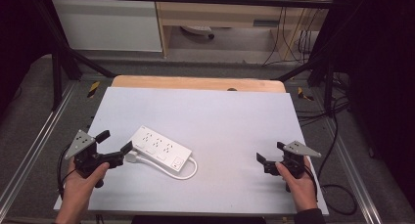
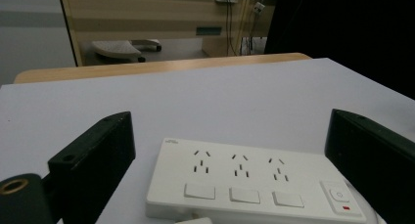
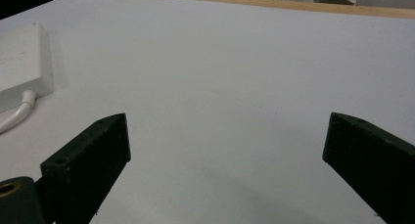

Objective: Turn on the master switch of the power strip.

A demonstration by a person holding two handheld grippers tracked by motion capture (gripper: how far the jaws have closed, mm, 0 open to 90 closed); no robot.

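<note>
Approaching white three-socket plastic power strip (image 1: 161,151): left tongs (image 1: 117,145) open beside it, right tongs (image 1: 269,154) open, idle; next, closing on strip.

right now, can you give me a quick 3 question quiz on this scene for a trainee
1. True or false: the left gripper is shut on the power strip.
2. How many socket groups sit on the strip's top face? A) two B) three C) five
3. Which gripper is nearer the strip?

Key:
1. False: its jaws stand open with the strip ahead of them.
2. B.
3. The left one; the right gripper hovers open over bare table, with the strip's cord off to its side.
</note>
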